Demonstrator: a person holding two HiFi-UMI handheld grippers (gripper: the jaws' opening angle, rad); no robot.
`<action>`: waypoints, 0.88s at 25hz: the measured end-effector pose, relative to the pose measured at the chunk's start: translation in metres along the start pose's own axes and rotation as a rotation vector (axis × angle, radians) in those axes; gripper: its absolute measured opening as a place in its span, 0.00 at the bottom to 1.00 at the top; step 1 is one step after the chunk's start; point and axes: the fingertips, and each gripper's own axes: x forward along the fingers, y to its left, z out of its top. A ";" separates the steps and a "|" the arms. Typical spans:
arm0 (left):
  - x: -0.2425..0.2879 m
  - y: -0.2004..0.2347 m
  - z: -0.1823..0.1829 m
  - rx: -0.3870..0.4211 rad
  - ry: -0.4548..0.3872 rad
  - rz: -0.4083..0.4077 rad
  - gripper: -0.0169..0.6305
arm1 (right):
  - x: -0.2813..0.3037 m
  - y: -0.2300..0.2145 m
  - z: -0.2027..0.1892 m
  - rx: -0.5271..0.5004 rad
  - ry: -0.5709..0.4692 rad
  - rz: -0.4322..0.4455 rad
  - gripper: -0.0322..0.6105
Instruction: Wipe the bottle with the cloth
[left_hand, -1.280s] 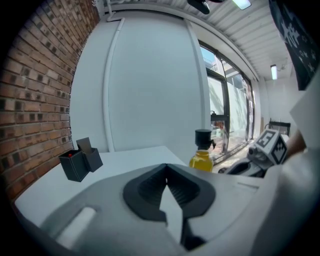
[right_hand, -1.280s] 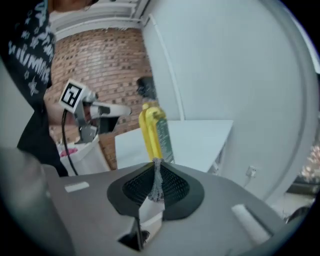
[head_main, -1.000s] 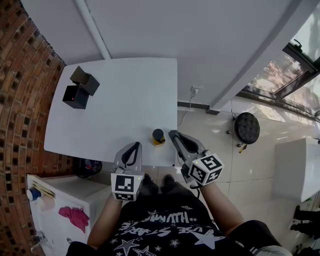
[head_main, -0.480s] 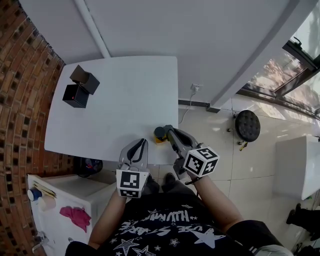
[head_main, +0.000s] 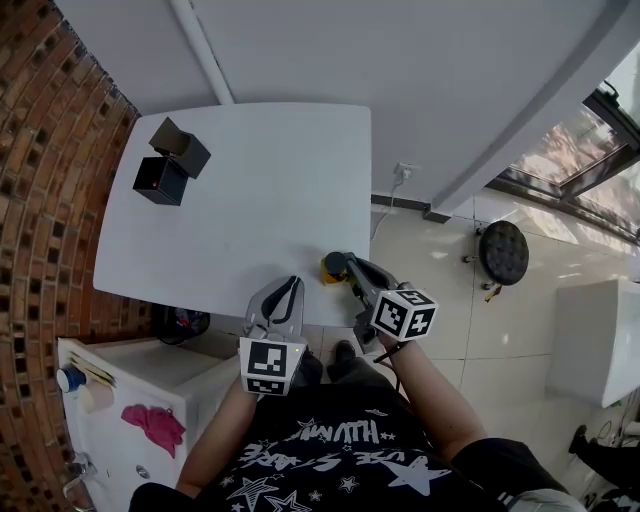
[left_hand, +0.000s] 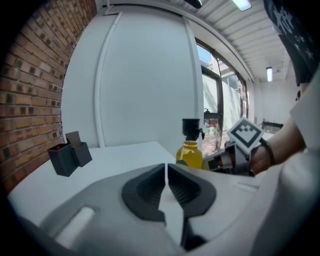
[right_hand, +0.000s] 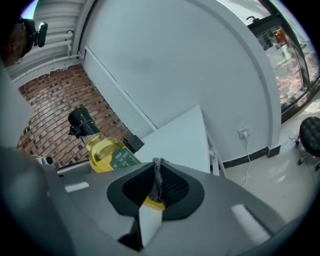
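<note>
A bottle (head_main: 332, 267) of yellow liquid with a black cap stands at the near edge of the white table (head_main: 230, 200). My right gripper (head_main: 352, 270) sits just right of it, jaws shut on a thin grey cloth (right_hand: 157, 176) with a yellow edge. In the right gripper view the bottle (right_hand: 104, 152) shows left of the jaws, close by. My left gripper (head_main: 290, 284) hovers over the table edge left of the bottle, shut with nothing between its jaws. The left gripper view has the bottle (left_hand: 190, 149) ahead to the right, with the right gripper (left_hand: 227, 159) beside it.
Two black boxes (head_main: 168, 166) stand at the table's far left, one with its lid up. A white cabinet (head_main: 120, 400) with a pink rag (head_main: 151, 425) is at lower left by the brick wall. A dark stool (head_main: 505, 252) stands on the tiled floor at right.
My right gripper has dropped and closed in on the bottle from the right, rolling a little. The left gripper has stayed where it was.
</note>
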 end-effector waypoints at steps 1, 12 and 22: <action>0.000 -0.002 -0.001 0.000 0.004 -0.006 0.05 | 0.002 -0.003 -0.003 0.000 0.010 -0.006 0.11; 0.003 -0.031 -0.014 -0.008 0.043 -0.018 0.10 | 0.008 -0.014 -0.013 -0.025 0.064 -0.022 0.11; 0.021 -0.057 -0.022 -0.037 0.074 0.039 0.49 | -0.025 -0.026 0.020 -0.050 -0.012 -0.039 0.11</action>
